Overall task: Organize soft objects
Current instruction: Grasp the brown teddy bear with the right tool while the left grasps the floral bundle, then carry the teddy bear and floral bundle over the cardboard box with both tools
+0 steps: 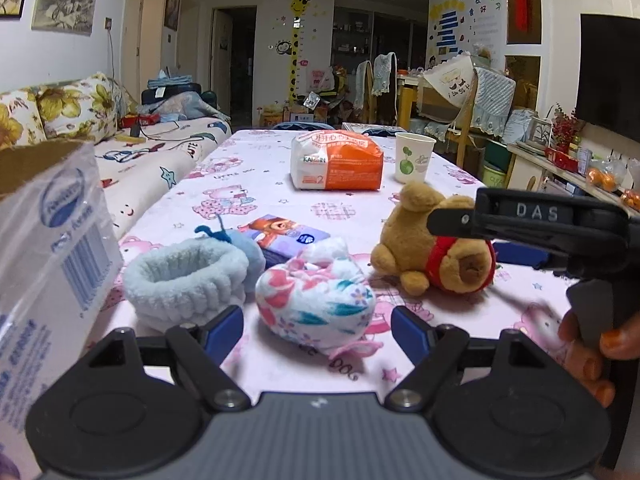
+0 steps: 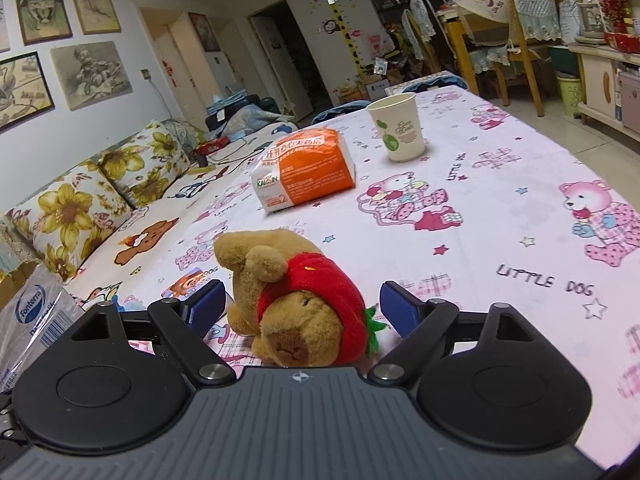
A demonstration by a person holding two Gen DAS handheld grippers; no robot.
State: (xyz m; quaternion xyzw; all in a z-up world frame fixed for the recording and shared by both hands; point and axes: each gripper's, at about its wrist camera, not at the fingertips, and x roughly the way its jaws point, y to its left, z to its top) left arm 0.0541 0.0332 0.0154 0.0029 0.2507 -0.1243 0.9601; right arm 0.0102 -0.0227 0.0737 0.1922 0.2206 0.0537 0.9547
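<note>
A floral cloth bundle (image 1: 316, 304) lies on the pink tablecloth between the blue pads of my open left gripper (image 1: 318, 330), which do not touch it. Left of it sits a light blue fluffy band (image 1: 184, 280) with a blue pompom behind. A brown plush toy in a red strawberry hood (image 1: 436, 248) lies on its side to the right. In the right wrist view that plush toy (image 2: 296, 296) rests between the spread pads of my open right gripper (image 2: 300, 306), without contact. The right gripper body (image 1: 532, 220) shows at the plush, held by a hand.
An orange and white pack (image 1: 336, 162) and a paper cup (image 1: 414, 156) stand farther back on the table (image 2: 500, 220). A small purple packet (image 1: 286, 232) lies behind the bundle. A cardboard box with a clear plastic bag (image 1: 48, 240) is at the left. A sofa runs along the table's left side.
</note>
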